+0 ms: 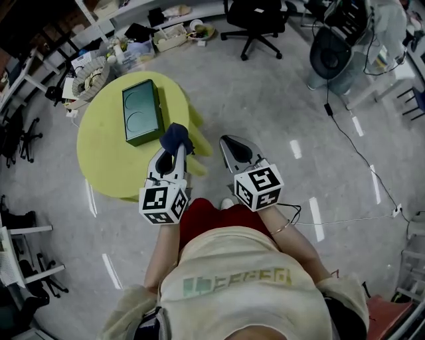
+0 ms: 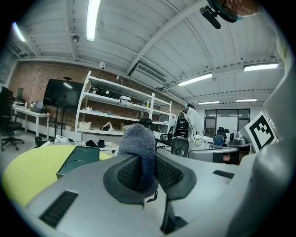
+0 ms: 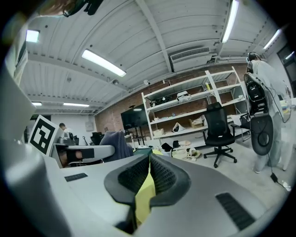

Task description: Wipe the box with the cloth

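Left gripper (image 1: 172,151) fingers clamp the dark blue cloth (image 2: 138,143), its bunched end protruding past them; right gripper (image 1: 230,143) fingers pressed together, nothing between; green box (image 1: 141,111) lies flat on the round yellow table (image 1: 106,163), near the cloth but apart from it.

Grey polished floor (image 1: 279,99) with white tape marks and a black cable (image 1: 358,153). Round yellow-green worktop (image 1: 106,159). Black office chair (image 1: 255,20) near cluttered white shelving (image 2: 115,111). Brick wall (image 2: 41,74) behind, with a dark screen (image 2: 64,94) in front of it. White panelled ceiling, strip lights (image 2: 92,18) on.
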### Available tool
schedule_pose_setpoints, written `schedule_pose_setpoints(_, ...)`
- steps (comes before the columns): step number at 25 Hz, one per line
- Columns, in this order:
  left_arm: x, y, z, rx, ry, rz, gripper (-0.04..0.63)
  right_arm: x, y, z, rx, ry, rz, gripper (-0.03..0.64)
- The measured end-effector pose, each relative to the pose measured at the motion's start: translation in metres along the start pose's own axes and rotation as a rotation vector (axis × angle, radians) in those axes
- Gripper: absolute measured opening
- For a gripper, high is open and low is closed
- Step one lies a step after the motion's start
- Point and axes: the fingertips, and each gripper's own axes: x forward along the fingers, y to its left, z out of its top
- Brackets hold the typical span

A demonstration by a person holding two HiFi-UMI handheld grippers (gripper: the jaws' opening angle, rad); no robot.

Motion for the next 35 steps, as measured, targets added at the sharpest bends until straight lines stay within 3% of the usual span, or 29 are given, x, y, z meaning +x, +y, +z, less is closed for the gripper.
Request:
schedule_pose_setpoints(9, 0.056, -0.022, 0.004, 0.035, 0.004, -0.014, 0.065, -0.014, -0.073, 0.010, 0.015, -0.060, -0.102, 0.038)
schedule_pose_setpoints(15, 0.099, -0.008, 0.006, 0.028, 0.020, -0.040, 0.066, 0.005, -0.112, 0.013, 0.040, -0.056, -0.176, 0.038)
schedule_pose_setpoints(23, 0.220, 0.001, 0.007, 0.004, 0.038, -0.082, 0.066, 0.066, -0.202, 0.033, 0.010, -0.032, -0.223, 0.038)
schedule_pose_setpoints(29, 0.317, 0.028, 0.026, -0.017, 0.068, -0.079, 0.066, 0.149, -0.268, 0.070, 0.018, -0.003, -0.207, 0.038)
schedule_pose_setpoints(35, 0.388, 0.056, 0.042, -0.024, 0.083, -0.028, 0.066, 0.224, -0.310, 0.094, 0.033, 0.021, -0.132, 0.038)
